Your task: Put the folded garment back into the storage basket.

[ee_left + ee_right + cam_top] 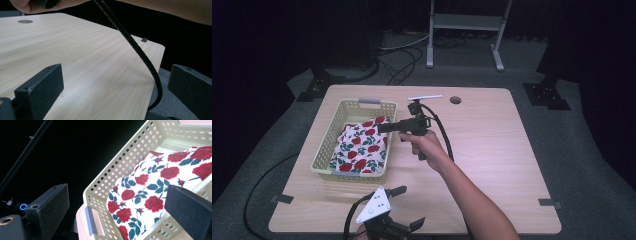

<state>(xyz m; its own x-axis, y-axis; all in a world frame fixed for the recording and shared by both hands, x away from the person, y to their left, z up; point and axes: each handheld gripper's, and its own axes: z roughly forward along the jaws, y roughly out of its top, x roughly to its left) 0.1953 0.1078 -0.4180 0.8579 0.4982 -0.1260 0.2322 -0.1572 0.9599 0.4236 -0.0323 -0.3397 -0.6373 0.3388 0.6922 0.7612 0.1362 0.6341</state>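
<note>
The high view looks forward and down from above the near edge, taking in the whole table [492,150]. The left gripper view sits low at the near edge, close over the tabletop, facing its far right corner. The right gripper view hangs close above the basket [117,167]; the high view shares that basket [327,150].

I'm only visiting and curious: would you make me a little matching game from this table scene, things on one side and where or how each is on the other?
Things:
1. floral cloth
2. basket
3. right gripper
4. left gripper

States:
a. open, at the table's near edge
b. pale yellow, perforated, on the table's left part
c. folded inside the basket
d. open, above the basket's right rim

Pairs: 1-c, 2-b, 3-d, 4-a
</note>
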